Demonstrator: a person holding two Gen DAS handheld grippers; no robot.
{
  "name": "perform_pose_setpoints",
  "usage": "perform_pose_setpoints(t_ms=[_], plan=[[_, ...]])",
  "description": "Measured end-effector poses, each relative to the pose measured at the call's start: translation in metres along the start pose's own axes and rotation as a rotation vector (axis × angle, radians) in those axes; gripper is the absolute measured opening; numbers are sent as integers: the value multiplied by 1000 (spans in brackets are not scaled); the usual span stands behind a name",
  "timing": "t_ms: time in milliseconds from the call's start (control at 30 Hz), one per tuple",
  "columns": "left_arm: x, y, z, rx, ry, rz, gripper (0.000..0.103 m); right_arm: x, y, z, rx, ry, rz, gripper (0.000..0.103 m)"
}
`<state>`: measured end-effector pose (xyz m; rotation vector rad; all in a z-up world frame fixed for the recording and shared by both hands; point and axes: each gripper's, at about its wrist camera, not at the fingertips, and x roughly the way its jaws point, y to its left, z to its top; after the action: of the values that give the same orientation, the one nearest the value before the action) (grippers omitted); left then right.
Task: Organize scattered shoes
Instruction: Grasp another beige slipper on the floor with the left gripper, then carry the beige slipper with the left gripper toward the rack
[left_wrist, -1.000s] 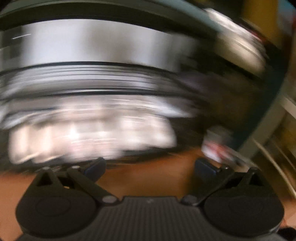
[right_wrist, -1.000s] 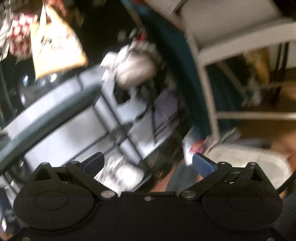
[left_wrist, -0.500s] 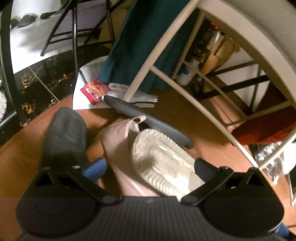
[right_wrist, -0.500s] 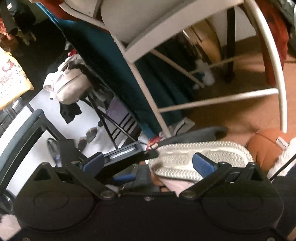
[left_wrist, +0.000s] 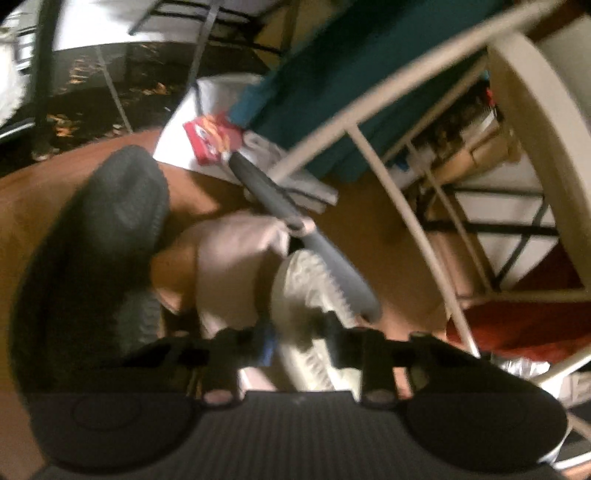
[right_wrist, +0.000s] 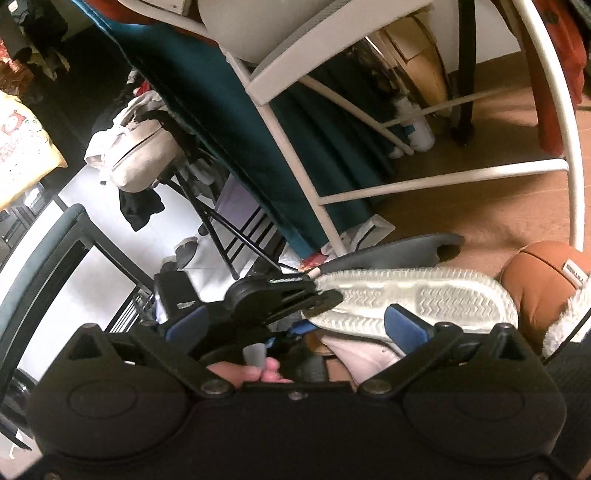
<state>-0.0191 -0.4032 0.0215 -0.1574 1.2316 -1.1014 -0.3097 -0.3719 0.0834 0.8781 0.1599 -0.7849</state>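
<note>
A pink shoe (left_wrist: 236, 243) with a white ridged sole (right_wrist: 424, 295) lies on its side on the brown floor. My left gripper (left_wrist: 297, 338) is shut on one end of that sole; in the right wrist view the left gripper (right_wrist: 317, 293) pinches the sole's tip. My right gripper (right_wrist: 295, 326) stands open just in front of the same shoe, one blue pad (right_wrist: 406, 325) near the sole's lower edge. A black mesh shoe (left_wrist: 110, 221) lies to the left. A grey flat slipper (right_wrist: 399, 251) rests behind the sole. A brown fleece-lined slipper (right_wrist: 543, 280) sits at the right.
A white metal chair frame (right_wrist: 443, 177) stands over the shoes, with teal cloth (right_wrist: 295, 147) hanging behind it. A red packet (left_wrist: 210, 136) lies on white paper. A black folding chair (right_wrist: 229, 236) and a beige bag (right_wrist: 136, 158) stand to the left. A hand (right_wrist: 251, 373) shows below.
The left gripper's fingers, apart half a second ago, have closed on the white-soled shoe. The right gripper has come a little closer to that shoe and stays open.
</note>
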Motion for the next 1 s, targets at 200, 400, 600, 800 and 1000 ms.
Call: perform_pose_setpoints(t_ms=[200, 400, 600, 800, 1000], plan=[[-49, -9, -1, 32, -106, -93, 16, -9, 9, -2, -48, -50, 8, 103], [-116, -2, -16, 14, -233, -158, 14, -21, 34, -10, -144, -88, 75, 103], [-223, 39, -31, -102, -494, -128, 14, -33, 62, -20, -242, -120, 151, 103], [-353, 104, -86, -226, -775, 104, 14, -35, 99, -41, -368, -107, 255, 103], [-437, 170, -171, -419, -878, 448, 15, -24, 158, -87, -554, -11, 404, 103]])
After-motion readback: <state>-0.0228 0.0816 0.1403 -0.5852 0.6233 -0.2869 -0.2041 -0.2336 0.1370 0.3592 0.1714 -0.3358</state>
